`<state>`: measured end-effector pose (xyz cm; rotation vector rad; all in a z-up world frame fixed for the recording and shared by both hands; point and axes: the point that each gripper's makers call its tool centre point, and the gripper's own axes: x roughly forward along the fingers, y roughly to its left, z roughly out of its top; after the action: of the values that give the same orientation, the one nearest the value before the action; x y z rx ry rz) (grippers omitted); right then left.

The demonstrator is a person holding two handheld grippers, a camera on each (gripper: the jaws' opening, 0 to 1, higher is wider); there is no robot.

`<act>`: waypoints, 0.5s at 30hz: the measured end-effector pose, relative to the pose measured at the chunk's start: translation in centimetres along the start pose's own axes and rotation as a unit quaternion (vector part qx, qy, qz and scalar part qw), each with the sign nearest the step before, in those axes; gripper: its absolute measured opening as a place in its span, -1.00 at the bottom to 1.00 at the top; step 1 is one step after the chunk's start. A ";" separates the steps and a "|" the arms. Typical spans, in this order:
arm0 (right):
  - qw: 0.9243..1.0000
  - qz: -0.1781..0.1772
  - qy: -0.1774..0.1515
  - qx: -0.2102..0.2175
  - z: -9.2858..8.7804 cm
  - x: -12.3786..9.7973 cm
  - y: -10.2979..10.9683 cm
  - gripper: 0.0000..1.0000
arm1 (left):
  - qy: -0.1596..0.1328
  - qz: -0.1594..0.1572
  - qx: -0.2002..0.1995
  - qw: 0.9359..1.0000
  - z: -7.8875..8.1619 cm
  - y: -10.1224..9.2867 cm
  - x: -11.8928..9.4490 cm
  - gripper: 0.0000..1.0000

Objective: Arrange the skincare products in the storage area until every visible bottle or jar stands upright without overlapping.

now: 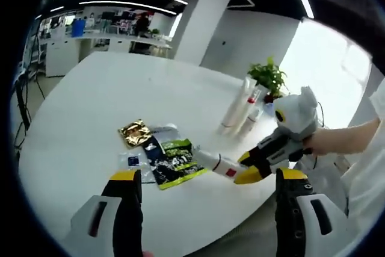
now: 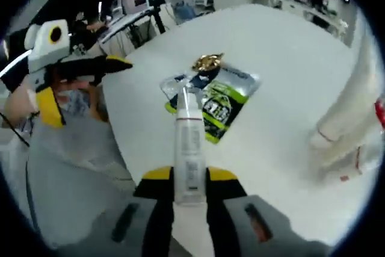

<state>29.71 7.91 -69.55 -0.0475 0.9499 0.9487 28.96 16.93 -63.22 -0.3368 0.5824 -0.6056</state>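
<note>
Right gripper (image 2: 190,180) clamps a white tube (image 2: 189,148) over the table (image 1: 90,106); left gripper (image 1: 207,188) gapes empty. Upright tubes (image 2: 349,118) blur at right.

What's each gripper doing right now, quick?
Left gripper: open, holding nothing.
Right gripper: shut on the slim white tube with a red band.

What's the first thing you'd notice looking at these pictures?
The right gripper, shut on a white tube held out over the round white table. Just beyond lies a heap of sachets, one shiny gold, and more white tubes stand by a green plant.
</note>
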 end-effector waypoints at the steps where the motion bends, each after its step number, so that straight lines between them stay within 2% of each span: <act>1: 1.000 0.009 -0.016 0.012 0.4 -0.2 0.3 -0.64 | -0.004 -0.007 -0.008 1.000 0.1 -0.4 0.1 0.79; 2: 0.999 0.013 -0.025 0.029 0.5 -0.5 0.5 -0.64 | -0.005 -0.012 -0.011 1.000 0.2 -0.6 0.1 0.79; 5: 0.994 0.043 -0.076 0.065 1.7 -1.7 1.9 -0.64 | -0.014 -0.026 -0.023 0.999 0.9 -1.4 0.2 0.78; 6: 0.993 0.051 -0.089 0.066 2.0 -1.9 2.3 -0.63 | -0.018 -0.034 -0.027 0.999 1.2 -1.9 0.2 0.78; 7: 0.989 0.065 -0.115 0.067 2.7 -2.3 2.8 -0.63 | -0.020 -0.039 -0.030 0.999 1.5 -2.1 0.2 0.78; 9: 0.984 0.079 -0.130 0.094 2.9 -2.9 3.4 -0.63 | -0.027 -0.057 -0.041 0.997 2.2 -2.9 0.3 0.78; 11: 0.980 0.090 -0.151 0.090 3.5 -3.3 3.8 -0.63 | -0.037 -0.073 -0.056 0.995 3.0 -3.6 0.3 0.77; 13: 0.974 0.106 -0.173 0.101 4.0 -4.0 4.3 -0.63 | -0.046 -0.088 -0.069 0.993 3.7 -4.3 0.3 0.77; 15: 0.963 0.128 -0.211 0.106 5.1 -5.1 5.1 -0.63 | -0.052 -0.103 -0.078 0.990 4.4 -5.0 0.3 0.76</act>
<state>28.43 9.78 -61.04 0.4537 0.6615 1.0365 29.61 13.40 -57.57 -0.5765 0.4990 -0.7381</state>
